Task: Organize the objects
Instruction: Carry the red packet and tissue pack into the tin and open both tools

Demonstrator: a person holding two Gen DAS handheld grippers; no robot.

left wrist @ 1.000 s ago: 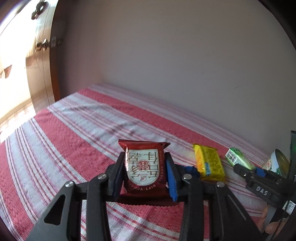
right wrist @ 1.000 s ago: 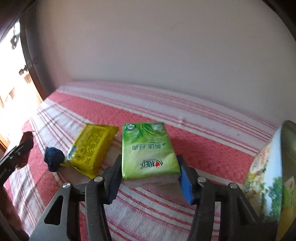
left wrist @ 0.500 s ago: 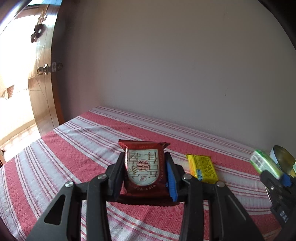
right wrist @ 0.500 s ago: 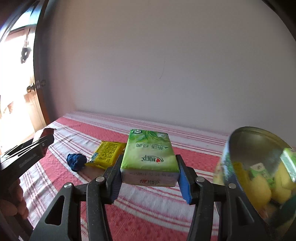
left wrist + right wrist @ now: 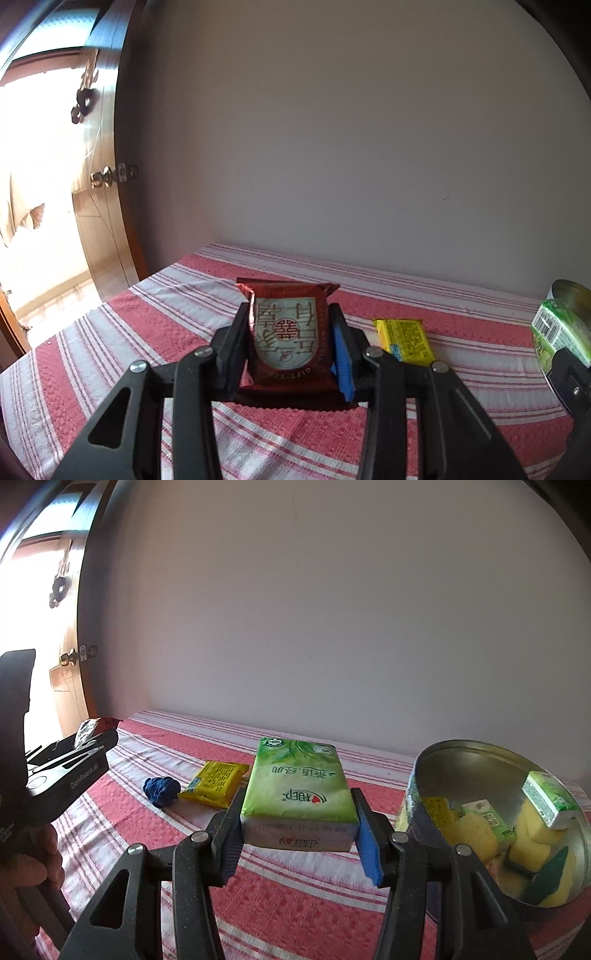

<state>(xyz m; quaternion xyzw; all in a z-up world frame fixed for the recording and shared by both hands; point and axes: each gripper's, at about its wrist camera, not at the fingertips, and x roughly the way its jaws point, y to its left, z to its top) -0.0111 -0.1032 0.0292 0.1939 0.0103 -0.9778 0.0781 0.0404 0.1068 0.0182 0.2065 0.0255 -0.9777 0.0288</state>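
Observation:
My left gripper (image 5: pixel 291 332) is shut on a dark red snack packet (image 5: pixel 290 338) and holds it above the striped cloth. My right gripper (image 5: pixel 297 812) is shut on a green tissue pack (image 5: pixel 298 794), also held above the cloth. The green pack also shows at the right edge of the left wrist view (image 5: pixel 561 332). A round metal tin (image 5: pixel 491 834) stands to the right of the green pack, with yellow and green packs inside. A yellow packet (image 5: pixel 218 782) and a small blue lump (image 5: pixel 161 791) lie on the cloth; the yellow packet also shows in the left wrist view (image 5: pixel 404 341).
The table wears a red and white striped cloth (image 5: pixel 110 354) and stands against a plain wall (image 5: pixel 332 147). A wooden door (image 5: pixel 103 206) with a knob stands at the left. The left gripper's body (image 5: pixel 62 771) shows at the left of the right wrist view.
Both grippers have risen and tilted up with their packs still held. More wall and the tin's inside now show.

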